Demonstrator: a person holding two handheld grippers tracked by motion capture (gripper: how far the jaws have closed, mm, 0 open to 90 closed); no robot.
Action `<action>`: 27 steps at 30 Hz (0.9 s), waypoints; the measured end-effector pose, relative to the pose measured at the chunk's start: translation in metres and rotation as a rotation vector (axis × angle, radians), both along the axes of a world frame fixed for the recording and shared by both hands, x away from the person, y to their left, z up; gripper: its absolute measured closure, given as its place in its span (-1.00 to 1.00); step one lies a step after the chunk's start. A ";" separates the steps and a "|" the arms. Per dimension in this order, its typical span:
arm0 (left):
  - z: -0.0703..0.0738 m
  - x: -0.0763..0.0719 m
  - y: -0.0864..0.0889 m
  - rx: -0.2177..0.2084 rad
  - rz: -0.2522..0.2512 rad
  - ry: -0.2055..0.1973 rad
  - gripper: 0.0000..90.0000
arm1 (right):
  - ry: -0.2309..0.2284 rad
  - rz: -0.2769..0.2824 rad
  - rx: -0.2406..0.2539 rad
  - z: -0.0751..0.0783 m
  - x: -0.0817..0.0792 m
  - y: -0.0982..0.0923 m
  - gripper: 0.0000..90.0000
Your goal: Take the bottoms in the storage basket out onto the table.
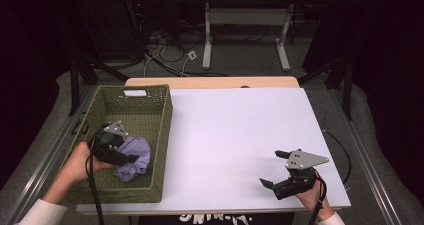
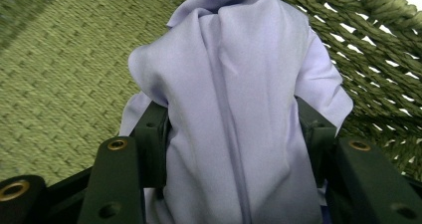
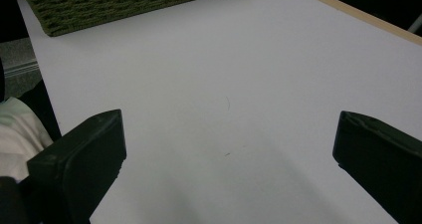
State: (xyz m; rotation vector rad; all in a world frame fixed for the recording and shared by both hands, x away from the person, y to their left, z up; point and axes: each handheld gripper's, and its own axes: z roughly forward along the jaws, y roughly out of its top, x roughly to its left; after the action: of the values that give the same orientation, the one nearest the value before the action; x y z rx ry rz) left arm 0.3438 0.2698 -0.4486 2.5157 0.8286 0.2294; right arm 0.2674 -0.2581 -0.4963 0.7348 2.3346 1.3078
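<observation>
My left hand-held gripper [image 1: 131, 158] is clamped on the lilac cloth [image 1: 134, 157], bunched inside the green woven basket [image 1: 162, 130] at the bench's [image 1: 235, 135] left end; it only needs letting go. My right hand-held gripper [image 1: 274, 168] rests gaping and empty, lower right. The basket floor beneath the cloth is hidden.

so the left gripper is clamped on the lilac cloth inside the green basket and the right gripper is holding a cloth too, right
Not quite. The right gripper holds nothing: the right gripper view shows its jaws wide apart over the bare white table. The rest stands: the left gripper is clamped on the lilac cloth inside the green basket, as the left gripper view and the high view show.
</observation>
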 end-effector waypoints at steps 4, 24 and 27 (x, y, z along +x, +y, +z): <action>0.004 0.001 0.002 -0.005 0.005 -0.021 0.01 | 0.000 -0.001 -0.001 0.000 0.000 0.000 -1.00; 0.012 0.010 0.006 -0.042 0.040 -0.094 0.01 | -0.007 -0.002 0.000 0.000 0.000 -0.001 -1.00; 0.013 0.011 0.008 -0.053 0.043 -0.107 0.01 | -0.006 -0.002 -0.001 0.000 0.000 -0.001 -1.00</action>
State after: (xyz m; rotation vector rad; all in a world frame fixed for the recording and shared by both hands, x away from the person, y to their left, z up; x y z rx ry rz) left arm 0.3545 0.2777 -0.4351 2.4156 0.8357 0.3490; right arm 0.2674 -0.2589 -0.4961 0.7316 2.3297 1.3063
